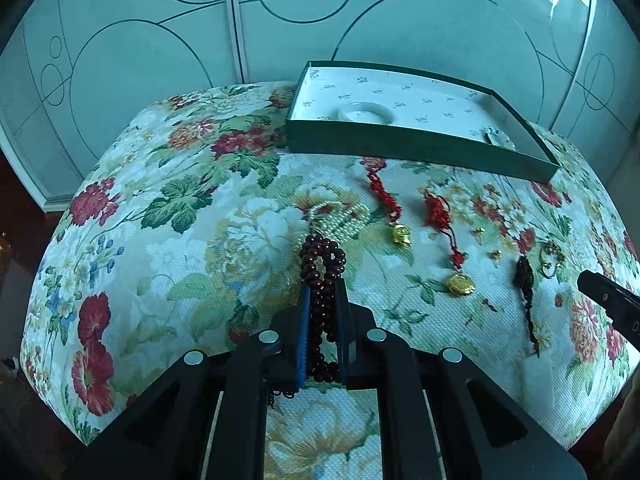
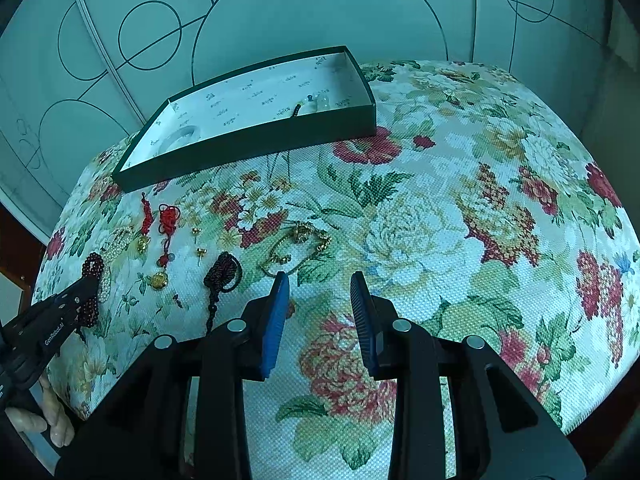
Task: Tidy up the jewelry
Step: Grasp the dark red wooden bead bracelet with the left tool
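Dark bead bracelet [image 1: 322, 280] between left gripper [image 1: 323, 284] fingers, right gripper [image 2: 320, 280] agape

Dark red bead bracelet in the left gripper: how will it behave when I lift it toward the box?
The dark red bead bracelet is probably floppy: loops spill past both ends of the left gripper, so they should dangle and swing. Round glossy beads may slide in the narrow pinch. It lies over the pearl strand, which might drag along. The green box has a rim to clear.
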The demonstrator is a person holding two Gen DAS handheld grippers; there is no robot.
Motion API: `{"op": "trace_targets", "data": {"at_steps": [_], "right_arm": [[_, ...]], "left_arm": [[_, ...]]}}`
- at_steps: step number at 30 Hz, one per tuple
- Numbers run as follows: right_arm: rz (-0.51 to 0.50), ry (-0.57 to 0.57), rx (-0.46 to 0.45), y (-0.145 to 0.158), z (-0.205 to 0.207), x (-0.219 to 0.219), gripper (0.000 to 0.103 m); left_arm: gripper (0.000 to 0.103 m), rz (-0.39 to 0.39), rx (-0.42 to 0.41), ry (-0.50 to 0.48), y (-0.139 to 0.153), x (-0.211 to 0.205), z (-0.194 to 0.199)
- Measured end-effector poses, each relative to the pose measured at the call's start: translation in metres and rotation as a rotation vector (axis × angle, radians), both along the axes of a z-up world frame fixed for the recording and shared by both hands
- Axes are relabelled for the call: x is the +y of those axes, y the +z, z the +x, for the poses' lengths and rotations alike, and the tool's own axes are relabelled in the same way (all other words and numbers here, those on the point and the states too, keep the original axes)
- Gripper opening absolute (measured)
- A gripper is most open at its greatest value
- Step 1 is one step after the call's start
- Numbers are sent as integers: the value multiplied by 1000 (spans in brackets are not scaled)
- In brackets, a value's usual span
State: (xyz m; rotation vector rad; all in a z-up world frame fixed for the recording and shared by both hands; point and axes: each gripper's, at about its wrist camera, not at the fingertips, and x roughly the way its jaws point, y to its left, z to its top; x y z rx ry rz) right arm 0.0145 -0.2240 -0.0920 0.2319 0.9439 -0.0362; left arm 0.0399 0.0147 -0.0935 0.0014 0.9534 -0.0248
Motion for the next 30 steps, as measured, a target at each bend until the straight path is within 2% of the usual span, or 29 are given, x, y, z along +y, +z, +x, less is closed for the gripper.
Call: {"op": "trace_targets", "data": {"at_steps": [13, 26, 29, 30], "right_arm": [[-39, -10, -3, -9, 40, 10, 32], [-87, -9, 1, -16, 46, 14, 31], [-112, -12, -5, -17, 45, 15, 24], [-126, -12, -7, -17, 44, 15, 18]], "left_arm": [[11, -19, 1, 45, -2, 20, 18], [11, -35, -2, 42, -2, 23, 23], [11, -37, -3, 40, -1, 22, 22], [11, -36, -4, 39, 0, 22, 21]]}}
